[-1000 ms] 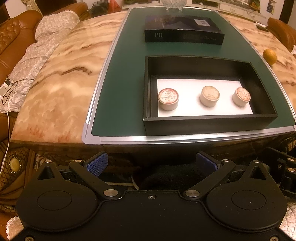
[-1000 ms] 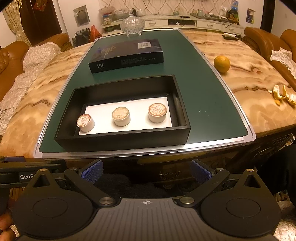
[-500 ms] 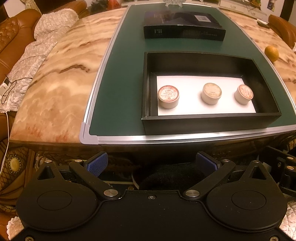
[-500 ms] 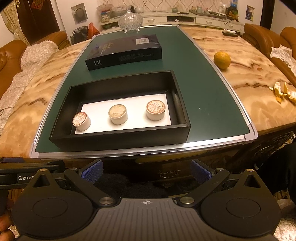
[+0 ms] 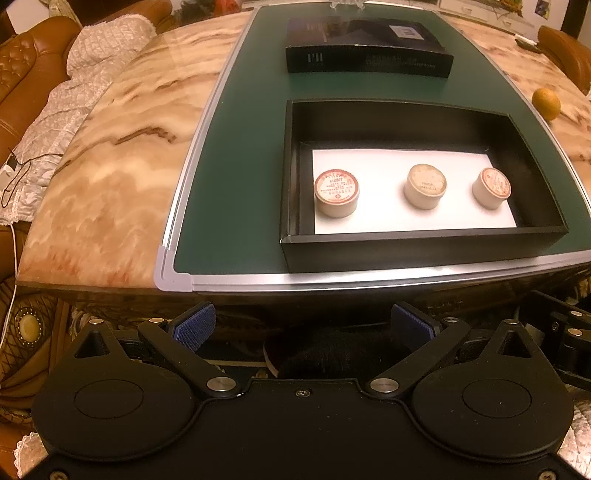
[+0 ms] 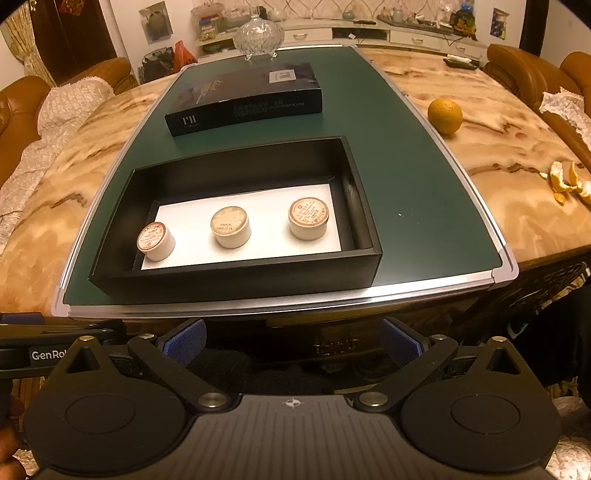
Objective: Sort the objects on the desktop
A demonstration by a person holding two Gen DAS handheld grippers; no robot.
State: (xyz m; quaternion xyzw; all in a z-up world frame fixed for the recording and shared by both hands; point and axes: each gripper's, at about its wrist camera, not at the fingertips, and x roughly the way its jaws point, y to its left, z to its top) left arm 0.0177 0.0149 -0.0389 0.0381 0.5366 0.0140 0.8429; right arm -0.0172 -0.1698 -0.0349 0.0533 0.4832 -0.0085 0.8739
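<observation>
An open black box [image 5: 421,251] [image 6: 236,277] sits near the front edge of a green mat [image 5: 236,155] [image 6: 406,177]. On its white liner stand three small round cream jars: left jar [image 5: 337,192] [image 6: 155,242], middle jar [image 5: 426,186] [image 6: 230,226], right jar [image 5: 491,188] [image 6: 308,218]. Behind it lies the black box lid [image 5: 369,55] [image 6: 243,98]. My left gripper [image 5: 303,326] and my right gripper [image 6: 291,341] hang below the table's front edge, both open and holding nothing.
The mat lies on a marble table [image 5: 103,147] [image 6: 509,147]. An orange [image 5: 546,103] [image 6: 445,115] rests right of the mat, orange peel [image 6: 569,182] farther right. A glass bowl [image 6: 259,35] stands at the far end. Leather sofas with white cloth [image 5: 55,122] flank the table.
Both grippers have edged forward and slightly up, so the box and jars sit closer and lower in both views. The objects on the table have not moved.
</observation>
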